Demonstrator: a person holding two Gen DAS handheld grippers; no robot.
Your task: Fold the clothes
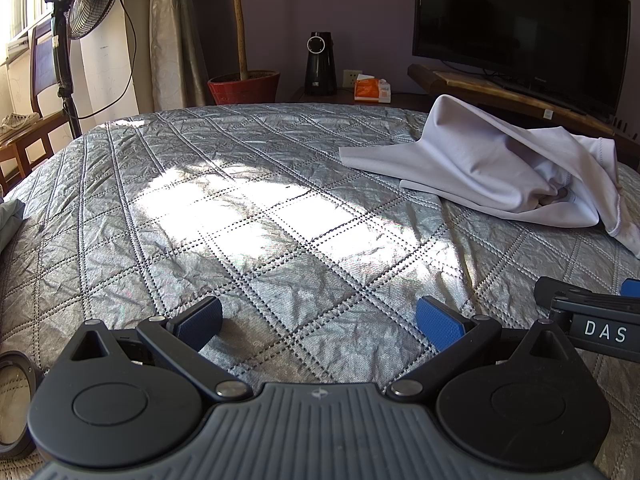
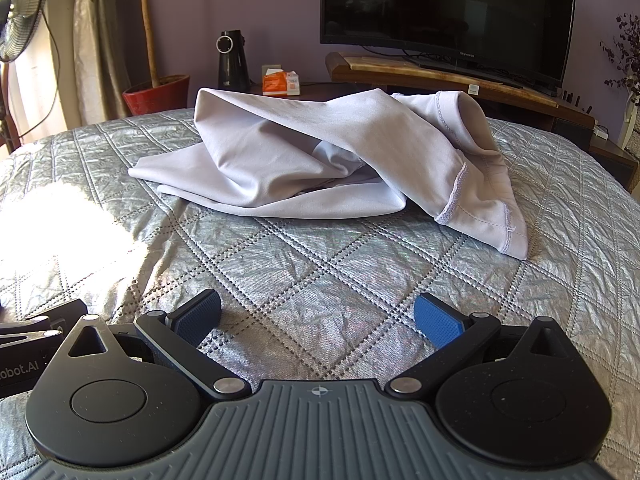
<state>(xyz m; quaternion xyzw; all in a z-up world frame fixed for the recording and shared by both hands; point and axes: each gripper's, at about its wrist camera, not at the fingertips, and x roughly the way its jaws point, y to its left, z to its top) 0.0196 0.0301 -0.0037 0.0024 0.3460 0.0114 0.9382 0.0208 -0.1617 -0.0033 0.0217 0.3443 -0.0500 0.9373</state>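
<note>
Left tongs point(image 1: 319, 322) spread wide, nothing between blue pads point(image 1: 438, 322), low over quilted silver bedspread point(image 1: 248, 216). Right tongs point(image 2: 318, 320) likewise spread wide, empty, pads point(image 2: 436, 322) apart, low over same bedspread point(image 2: 320, 280). Both side by side at near edge of bed; right one's tip seen at far right of left wrist view.

Pale lilac garment point(image 2: 312, 160) crumpled in loose heap on bedspread, ahead of right tongs, well apart from both. In left wrist view same garment point(image 1: 480, 164) up and to the right. Stitched hem at heap's right end. Bright sun patch on bedspread ahead of left tongs.

Bkgd: TV point(image 2: 444, 8) on wooden stand, red plant pot point(image 1: 244, 86), standing fan point(image 1: 86, 4), black speaker-like unit point(image 1: 319, 62), orange tissue pack point(image 1: 370, 89).
</note>
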